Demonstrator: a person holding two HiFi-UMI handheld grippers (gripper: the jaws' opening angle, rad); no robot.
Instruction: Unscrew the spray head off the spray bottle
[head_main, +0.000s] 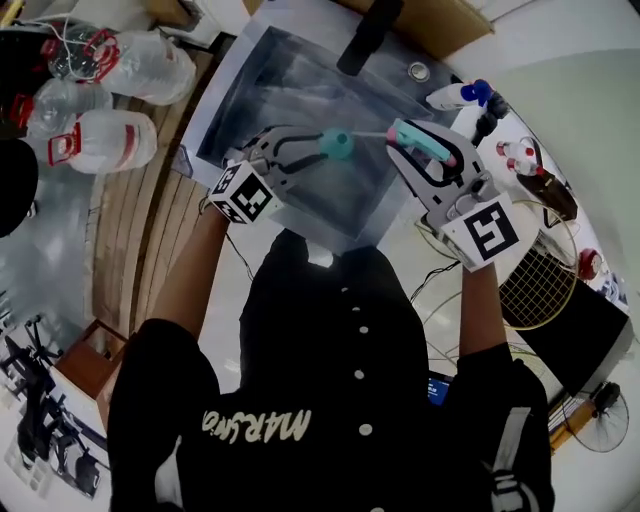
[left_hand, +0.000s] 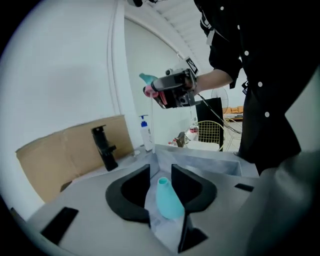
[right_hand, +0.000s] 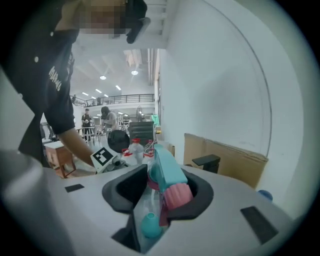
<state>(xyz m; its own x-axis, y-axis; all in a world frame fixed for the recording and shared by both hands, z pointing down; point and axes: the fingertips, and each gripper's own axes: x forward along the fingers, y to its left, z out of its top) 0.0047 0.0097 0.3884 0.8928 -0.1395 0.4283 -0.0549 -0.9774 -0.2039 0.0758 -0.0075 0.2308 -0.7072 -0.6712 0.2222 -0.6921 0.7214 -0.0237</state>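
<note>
While the person stands at the sink, setting: both grippers are held up over the sink (head_main: 250, 95), well above its bottom.
Left gripper (head_main: 312, 150): jaws partly closed, pressing on the bottle (left_hand: 169, 202) from both sides.
Bottle: teal, gripped by its body, with its open neck pointing away from the gripper and towards the right gripper.
Right gripper (right_hand: 167, 172): jaws partly closed, clamped on the spray head (head_main: 420, 137).
Spray head: teal with a pink ribbed collar (right_hand: 177, 195), off the bottle and near it.
Tube (head_main: 372, 134): thin and pale, running from the spray head towards the bottle's neck; whether its end is inside the neck cannot be told.
Tap (head_main: 368, 35): black, at the far side of the sink.
Bench (head_main: 570, 90): white, around the sink.
Pump bottle (left_hand: 145, 132): white with a blue top, upright on the bench behind the sink.
Jugs (head_main: 110, 140): clear with red handles, lying left of the sink.
</note>
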